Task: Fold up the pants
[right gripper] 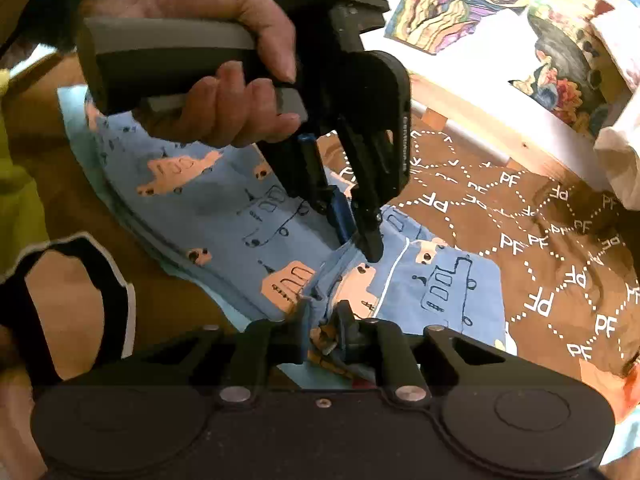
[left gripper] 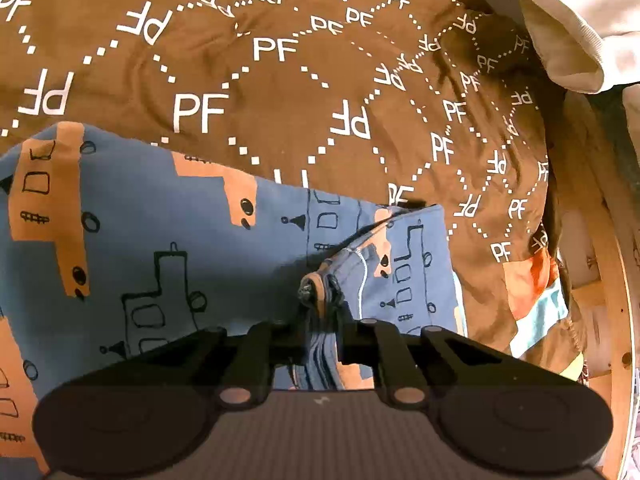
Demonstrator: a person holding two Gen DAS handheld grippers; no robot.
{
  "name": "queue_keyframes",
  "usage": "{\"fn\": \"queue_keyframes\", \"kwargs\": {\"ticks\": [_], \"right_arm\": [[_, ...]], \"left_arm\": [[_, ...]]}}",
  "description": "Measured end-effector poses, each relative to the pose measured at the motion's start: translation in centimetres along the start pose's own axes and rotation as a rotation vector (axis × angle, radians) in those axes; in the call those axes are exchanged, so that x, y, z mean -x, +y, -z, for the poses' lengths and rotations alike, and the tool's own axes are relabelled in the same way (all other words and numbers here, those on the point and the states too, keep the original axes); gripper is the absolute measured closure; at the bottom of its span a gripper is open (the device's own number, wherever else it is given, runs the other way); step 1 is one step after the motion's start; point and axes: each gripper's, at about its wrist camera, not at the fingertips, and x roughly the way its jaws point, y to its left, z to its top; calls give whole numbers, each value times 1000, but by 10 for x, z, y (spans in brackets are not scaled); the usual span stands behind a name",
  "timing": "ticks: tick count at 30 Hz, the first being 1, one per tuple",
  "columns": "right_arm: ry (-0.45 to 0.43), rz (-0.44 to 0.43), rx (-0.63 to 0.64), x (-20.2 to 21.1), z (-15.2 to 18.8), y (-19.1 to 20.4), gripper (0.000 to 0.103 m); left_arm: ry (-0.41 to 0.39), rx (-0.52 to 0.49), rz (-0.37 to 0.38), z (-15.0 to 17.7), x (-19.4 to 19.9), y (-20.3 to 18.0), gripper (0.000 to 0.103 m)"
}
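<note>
**Pants pinched by both grippers, fold partway done**

The blue printed pants (left gripper: pixel 160 240) are being held flat on the brown PF-patterned bedspread (left gripper: pixel 280 80), spreading ahead and to the left of the left gripper (left gripper: pixel 320 300). A bunched edge of fabric is being clamped between that gripper's closed fingers. In the right wrist view, the right gripper (right gripper: pixel 322 320) is likewise being kept clenched on a gathered fold of the pants (right gripper: pixel 440 288), just ahead of its fingertips. The left gripper (right gripper: pixel 360 236) is being gripped by the left hand (right gripper: pixel 224 92) and is being pressed onto the cloth directly in front of the right one. The pants are looking already doubled over, though the layer count is hard to make out. A further fold and smoothing are probably being left to do. A white garment (left gripper: pixel 580 32) is lying far ahead-right.
</note>
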Motion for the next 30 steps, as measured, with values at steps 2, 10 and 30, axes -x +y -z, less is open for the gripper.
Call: {"fn": "queue_keyframes", "kwargs": {"ticks": [2,10,30], "right_arm": [[-9,3,-9,4,-2,-3,90],[-44,-33,-20,18,-18,3,91],[-35,-296,-12,-10,-71,61,90]], "left_arm": [[-7,-14,2,1,3,-1,91],[-34,-67,-13,8,34,7,93],[-79,-102,-109,22,91,83,92]]}}
